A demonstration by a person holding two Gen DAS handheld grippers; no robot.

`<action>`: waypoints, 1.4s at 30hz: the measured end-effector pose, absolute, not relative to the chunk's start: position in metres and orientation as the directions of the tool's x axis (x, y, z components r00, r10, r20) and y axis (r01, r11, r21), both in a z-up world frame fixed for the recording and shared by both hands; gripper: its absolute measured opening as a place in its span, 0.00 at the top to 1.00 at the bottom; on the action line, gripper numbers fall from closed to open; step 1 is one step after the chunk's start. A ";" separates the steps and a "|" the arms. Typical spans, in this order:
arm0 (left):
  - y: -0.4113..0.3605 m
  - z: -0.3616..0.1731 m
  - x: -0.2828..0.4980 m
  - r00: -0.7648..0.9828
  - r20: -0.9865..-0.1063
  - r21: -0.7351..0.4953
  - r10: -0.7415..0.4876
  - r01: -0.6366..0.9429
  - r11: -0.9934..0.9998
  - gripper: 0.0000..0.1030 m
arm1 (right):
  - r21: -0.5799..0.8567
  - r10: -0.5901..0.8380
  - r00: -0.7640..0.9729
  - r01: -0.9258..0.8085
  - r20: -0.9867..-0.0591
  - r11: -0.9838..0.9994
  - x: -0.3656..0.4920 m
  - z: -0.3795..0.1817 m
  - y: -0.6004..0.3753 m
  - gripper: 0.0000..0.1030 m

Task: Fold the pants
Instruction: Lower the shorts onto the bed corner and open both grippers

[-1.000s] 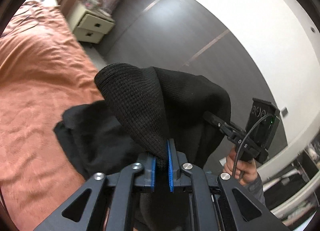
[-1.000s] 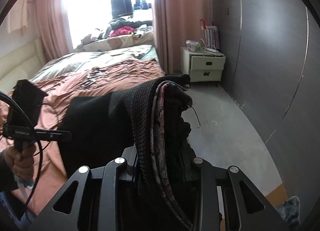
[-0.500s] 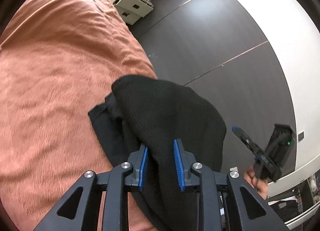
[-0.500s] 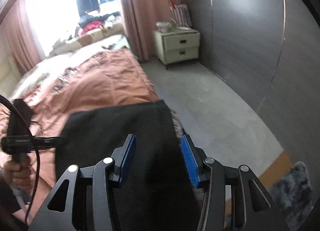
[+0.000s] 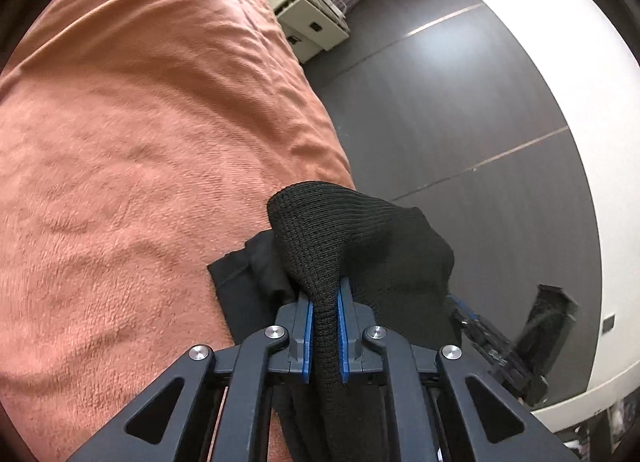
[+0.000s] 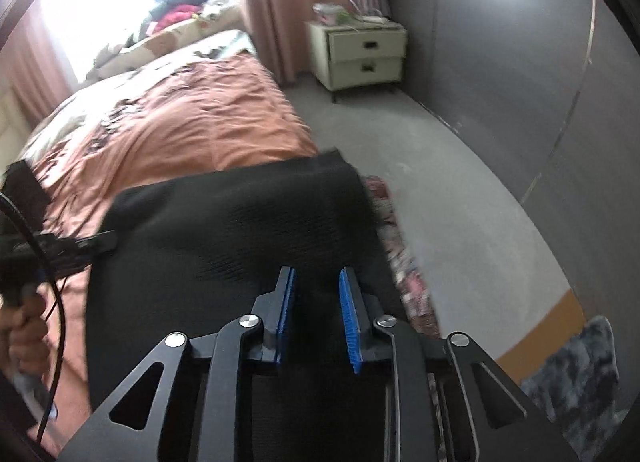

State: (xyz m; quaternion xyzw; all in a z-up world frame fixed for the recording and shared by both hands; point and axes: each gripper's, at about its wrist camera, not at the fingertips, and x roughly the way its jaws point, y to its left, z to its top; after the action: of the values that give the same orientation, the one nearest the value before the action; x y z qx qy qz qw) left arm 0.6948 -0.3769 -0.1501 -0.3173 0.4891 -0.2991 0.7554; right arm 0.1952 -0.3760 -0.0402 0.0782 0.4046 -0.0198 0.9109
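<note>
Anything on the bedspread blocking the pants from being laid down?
Nothing visible. The left gripper pinches the black pants, and the orange bedspread beside and beyond them shows only wrinkles.

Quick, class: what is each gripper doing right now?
Left gripper: shut on the black pants.
Right gripper: jaws just closing, pads apart, pants between them.

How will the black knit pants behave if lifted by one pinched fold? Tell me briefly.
Probably floppy: the pants bunch and sag around the left gripper, shut on a fold. Likely light: that one pinch holds the fold up. Probably not slippery: the coarse ribbed knit should catch on the fuzzy bedspread.
</note>
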 end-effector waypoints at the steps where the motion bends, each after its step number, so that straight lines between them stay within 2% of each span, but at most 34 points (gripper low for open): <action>1: -0.376 -0.151 0.694 0.345 -0.548 -0.772 -0.762 0.141 0.620 0.90 | 0.125 0.023 0.662 0.107 -0.749 0.986 0.196 -0.042 -0.378 0.85; 7: -0.383 -0.139 0.693 0.326 -0.605 -0.718 -0.727 0.172 0.674 0.82 | 0.076 -0.052 0.626 0.175 -0.778 0.982 0.202 -0.023 -0.389 0.85; 9: -0.380 -0.132 0.689 0.341 -0.615 -0.697 -0.711 0.186 0.693 0.77 | 0.109 -0.026 0.669 0.159 -0.743 0.981 0.193 -0.004 -0.393 0.85; 11: -0.376 -0.128 0.687 0.362 -0.618 -0.684 -0.698 0.191 0.705 0.65 | 0.147 0.013 0.694 0.134 -0.720 0.980 0.188 0.008 -0.394 0.85; 13: -0.370 -0.125 0.687 0.389 -0.615 -0.676 -0.686 0.187 0.713 0.62 | 0.140 0.017 0.684 0.124 -0.729 0.982 0.187 0.010 -0.396 0.85; 19: -0.363 -0.133 0.691 0.376 -0.638 -0.666 -0.672 0.169 0.727 0.62 | 0.135 -0.001 0.635 0.166 -0.772 0.977 0.218 0.002 -0.406 0.85; 22: -0.360 -0.134 0.689 0.377 -0.642 -0.662 -0.668 0.169 0.731 0.61 | 0.095 -0.083 0.634 0.242 -0.769 0.965 0.239 0.012 -0.410 0.85; 28: -0.363 -0.134 0.680 0.374 -0.647 -0.652 -0.664 0.179 0.736 0.59 | 0.127 -0.044 0.664 0.208 -0.746 0.970 0.205 0.025 -0.423 0.85; 36: -0.369 -0.132 0.658 0.341 -0.660 -0.645 -0.669 0.200 0.738 0.59 | 0.151 -0.003 0.652 0.180 -0.758 0.972 0.164 0.011 -0.420 0.85; 42: -0.360 -0.119 0.632 0.320 -0.686 -0.620 -0.654 0.213 0.755 0.59 | 0.109 -0.094 0.578 0.306 -0.811 0.946 0.137 0.003 -0.440 0.85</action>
State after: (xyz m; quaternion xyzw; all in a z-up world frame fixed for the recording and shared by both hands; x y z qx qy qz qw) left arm 0.6320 -0.3598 -0.1193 -0.2147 0.5134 -0.2763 0.7836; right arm 0.1371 -0.4402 0.0028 0.1191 0.4452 -0.1135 0.8802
